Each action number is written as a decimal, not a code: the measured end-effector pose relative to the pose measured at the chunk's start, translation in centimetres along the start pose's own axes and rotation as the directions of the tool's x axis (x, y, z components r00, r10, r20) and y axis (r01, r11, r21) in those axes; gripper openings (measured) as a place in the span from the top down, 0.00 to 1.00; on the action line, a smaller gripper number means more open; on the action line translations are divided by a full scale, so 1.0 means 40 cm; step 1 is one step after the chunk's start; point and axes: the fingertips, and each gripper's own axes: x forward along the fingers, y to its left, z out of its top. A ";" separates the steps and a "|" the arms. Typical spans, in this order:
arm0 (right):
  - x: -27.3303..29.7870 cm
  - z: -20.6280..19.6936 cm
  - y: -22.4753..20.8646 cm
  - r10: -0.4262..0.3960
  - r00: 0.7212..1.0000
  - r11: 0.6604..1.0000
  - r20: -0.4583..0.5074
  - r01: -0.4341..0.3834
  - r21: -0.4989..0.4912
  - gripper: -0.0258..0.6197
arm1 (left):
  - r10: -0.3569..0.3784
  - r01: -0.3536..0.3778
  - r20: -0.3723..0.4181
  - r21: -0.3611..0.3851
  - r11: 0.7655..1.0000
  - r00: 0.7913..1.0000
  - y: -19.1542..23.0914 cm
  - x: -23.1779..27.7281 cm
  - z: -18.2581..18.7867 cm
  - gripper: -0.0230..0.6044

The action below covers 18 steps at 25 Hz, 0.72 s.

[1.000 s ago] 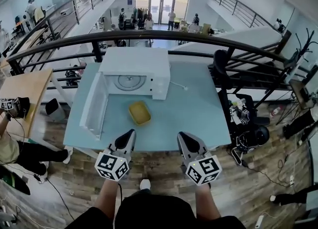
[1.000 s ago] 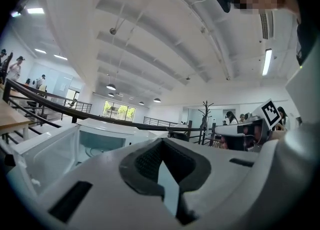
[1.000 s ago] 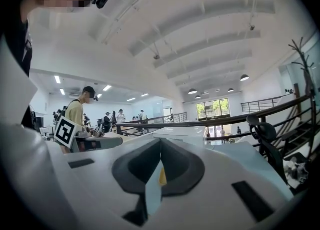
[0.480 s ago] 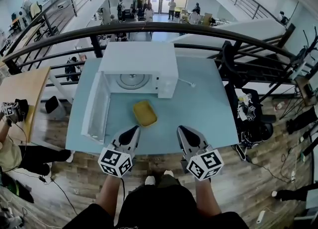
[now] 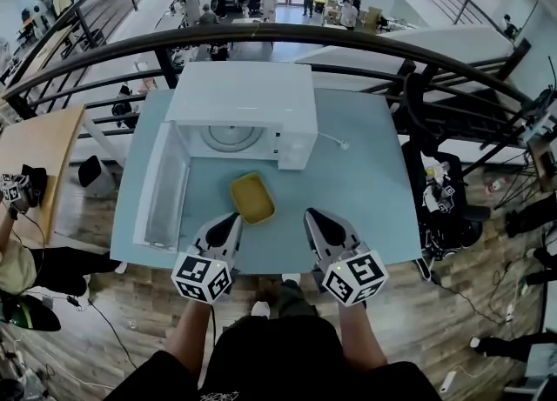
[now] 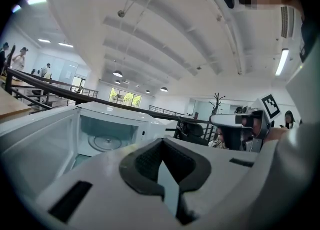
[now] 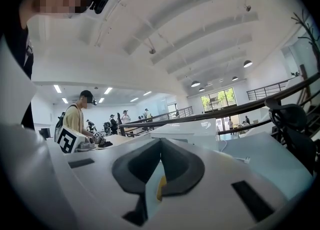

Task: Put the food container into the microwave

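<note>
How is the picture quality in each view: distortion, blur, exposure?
Head view: sharp and evenly lit; the fisheye bows the railing; microwave and container are clear. Left gripper view: heavy fisheye, dark corners, left gripper close and soft. Right gripper view: likewise, right gripper soft, container only a yellow sliver.

No words, brands or numbers are legible. Only black-and-white square code patterns show, on the cubes of the left gripper [image 5: 229, 219] at 7 o'clock and the right gripper [image 5: 312, 217] at 5 o'clock.
</note>
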 end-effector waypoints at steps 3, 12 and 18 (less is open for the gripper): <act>0.047 -0.012 -0.033 0.020 1.000 0.999 -0.016 -0.021 -0.025 0.95 | 0.008 -0.009 -0.009 -0.031 0.999 1.000 0.021 0.041 -0.022 0.95; 0.168 -0.067 -0.103 0.130 0.986 0.986 -0.106 -0.139 -0.091 0.95 | 0.118 -0.126 -0.064 -0.142 0.982 0.991 0.090 0.129 -0.101 0.95; 0.224 -0.125 -0.141 0.205 0.965 0.971 -0.166 -0.222 -0.091 0.95 | 0.166 -0.186 -0.096 -0.258 0.948 0.981 0.123 0.175 -0.174 0.95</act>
